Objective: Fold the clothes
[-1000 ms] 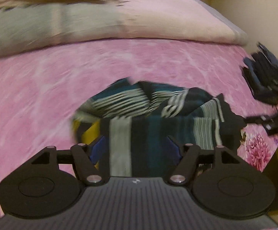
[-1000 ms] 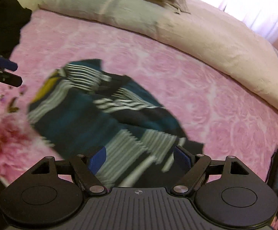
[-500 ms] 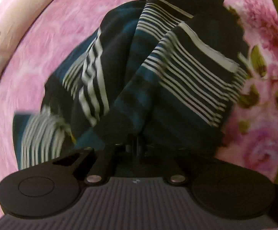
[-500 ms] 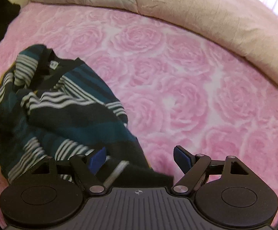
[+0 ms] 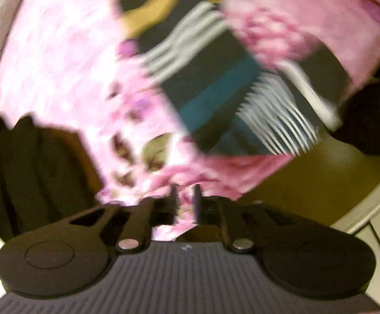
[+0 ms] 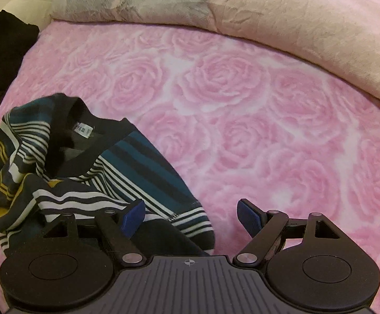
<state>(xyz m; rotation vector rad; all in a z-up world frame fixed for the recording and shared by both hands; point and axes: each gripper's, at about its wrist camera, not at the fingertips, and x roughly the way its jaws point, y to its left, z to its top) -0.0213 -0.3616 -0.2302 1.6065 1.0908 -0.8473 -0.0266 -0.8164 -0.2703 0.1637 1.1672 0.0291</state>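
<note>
A striped shirt (image 6: 90, 172), dark with teal, white and mustard bands, lies crumpled on the pink rose bedspread (image 6: 242, 99) at the left of the right wrist view, collar and label up. My right gripper (image 6: 191, 216) is open and empty, its left blue pad over the shirt's sleeve edge. The left wrist view is blurred. There the shirt (image 5: 216, 86) lies beyond my left gripper (image 5: 185, 196), whose fingers stand nearly together with a narrow gap over the floral bedspread edge (image 5: 163, 162); nothing shows clearly between them.
A beige and grey pillow (image 6: 268, 18) runs along the far side of the bed. Black cloth (image 6: 4, 47) lies at the bed's left edge and also shows in the left wrist view (image 5: 33, 172). A brown floor (image 5: 320, 183) shows below the bed edge.
My left gripper closed over the shirt half a second ago and has since swung to the bed's edge, away from the shirt. The shirt came to rest on the bed. My right gripper stayed open.
</note>
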